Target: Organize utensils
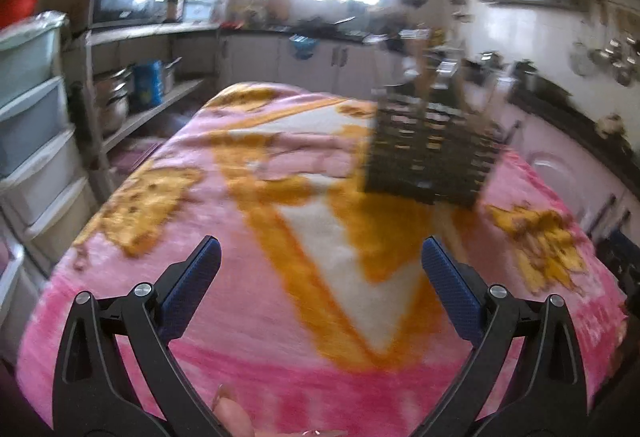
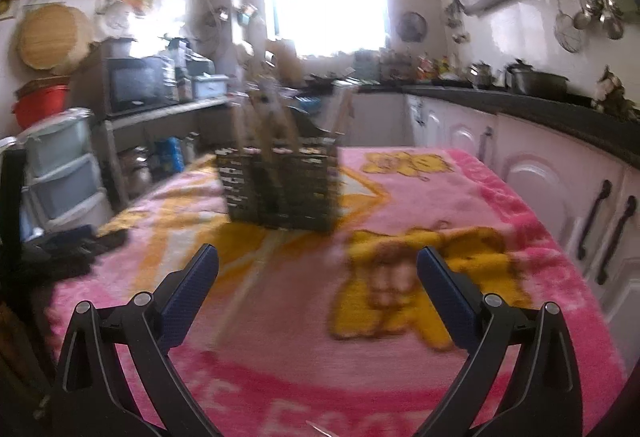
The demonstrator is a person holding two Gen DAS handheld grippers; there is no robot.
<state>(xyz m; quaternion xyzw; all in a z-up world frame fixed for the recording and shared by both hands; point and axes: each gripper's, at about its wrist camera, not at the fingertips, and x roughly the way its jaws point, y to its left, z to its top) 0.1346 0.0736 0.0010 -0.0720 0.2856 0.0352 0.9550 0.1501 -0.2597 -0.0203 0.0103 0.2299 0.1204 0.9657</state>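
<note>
A dark slatted utensil basket [image 1: 430, 153] stands on the pink and orange blanket [image 1: 280, 237], at the far right in the left wrist view. In the right wrist view the basket [image 2: 280, 189] is ahead at centre, with blurred light wooden utensils [image 2: 272, 109] standing in it. A thin light stick-like utensil [image 2: 244, 297] lies on the blanket in front of the basket, blurred. My left gripper [image 1: 320, 257] is open and empty above the blanket. My right gripper [image 2: 318, 265] is open and empty, short of the basket.
Plastic drawers [image 1: 32, 125] and a shelf with pots [image 1: 116, 97] stand left of the table. White cabinets [image 2: 560, 181] under a dark counter run along the right. A dark object [image 2: 68, 245] lies at the table's left edge.
</note>
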